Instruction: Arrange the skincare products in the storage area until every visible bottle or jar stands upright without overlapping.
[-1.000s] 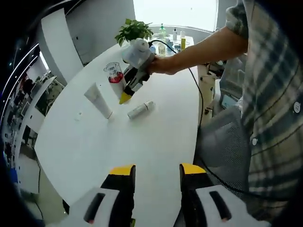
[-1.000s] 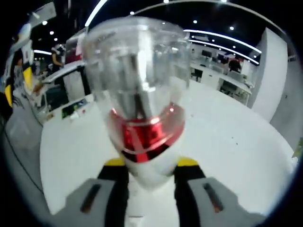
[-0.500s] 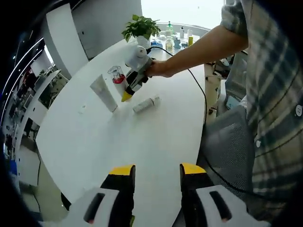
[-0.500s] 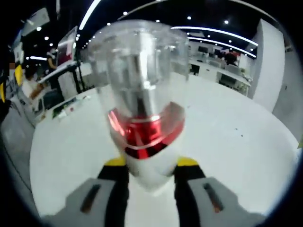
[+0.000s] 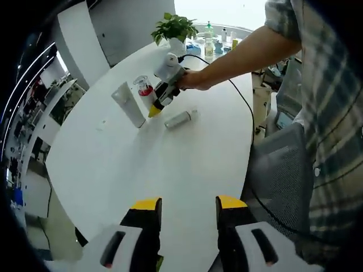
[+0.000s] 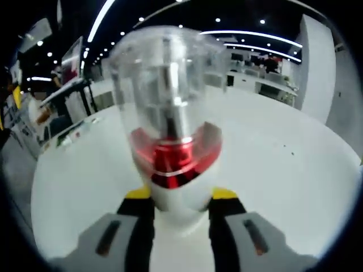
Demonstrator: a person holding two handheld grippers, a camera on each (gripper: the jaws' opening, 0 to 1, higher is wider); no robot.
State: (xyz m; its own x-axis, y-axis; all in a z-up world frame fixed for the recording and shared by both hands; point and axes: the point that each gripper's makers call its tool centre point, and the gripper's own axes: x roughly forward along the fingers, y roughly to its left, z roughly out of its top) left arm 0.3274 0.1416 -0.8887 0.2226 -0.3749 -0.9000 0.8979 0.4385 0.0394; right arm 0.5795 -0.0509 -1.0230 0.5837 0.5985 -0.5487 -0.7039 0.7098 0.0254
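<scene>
Now upright beside the tube (image 5: 129,104), the red-collared bottle (image 6: 170,141) stays clamped in the right hand-held gripper (image 6: 180,199); left hand-held gripper (image 5: 188,205) open.

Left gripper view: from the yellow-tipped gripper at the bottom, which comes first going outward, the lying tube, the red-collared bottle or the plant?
1. Lying tube, mid-table.
2. Red-collared bottle, just beyond, in the right gripper.
3. Plant, at the far end.

The bottle (image 6: 170,130) had a clear, glossy plastic cap, a shiny red metallic collar and a smooth white body. The table (image 5: 142,164) looked smooth, matt white. A tube (image 5: 129,104) appeared matt pale plastic; the sleeve (image 5: 334,113) was plaid cloth
</scene>
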